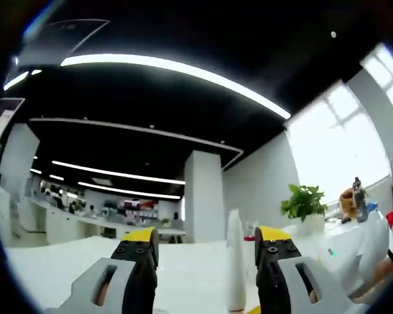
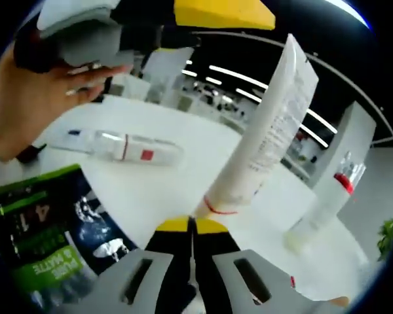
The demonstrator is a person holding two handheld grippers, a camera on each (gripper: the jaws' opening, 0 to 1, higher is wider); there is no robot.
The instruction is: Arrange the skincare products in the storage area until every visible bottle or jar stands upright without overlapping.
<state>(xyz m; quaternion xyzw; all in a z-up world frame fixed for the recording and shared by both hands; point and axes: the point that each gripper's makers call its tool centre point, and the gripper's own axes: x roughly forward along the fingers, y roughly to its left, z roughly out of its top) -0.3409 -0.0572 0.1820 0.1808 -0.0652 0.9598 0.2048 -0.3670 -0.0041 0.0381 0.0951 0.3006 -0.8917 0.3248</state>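
Standing a white tube [image 2: 268, 137] upright at frame centre, the right gripper [image 2: 192, 229] is pinching its cap end; the left gripper [image 1: 206, 252] is hanging wide. Next probably needs gentle release.

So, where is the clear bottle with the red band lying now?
In the right gripper view the bottle lies on its side on the white table, upper left of the white tube, above the green packet.
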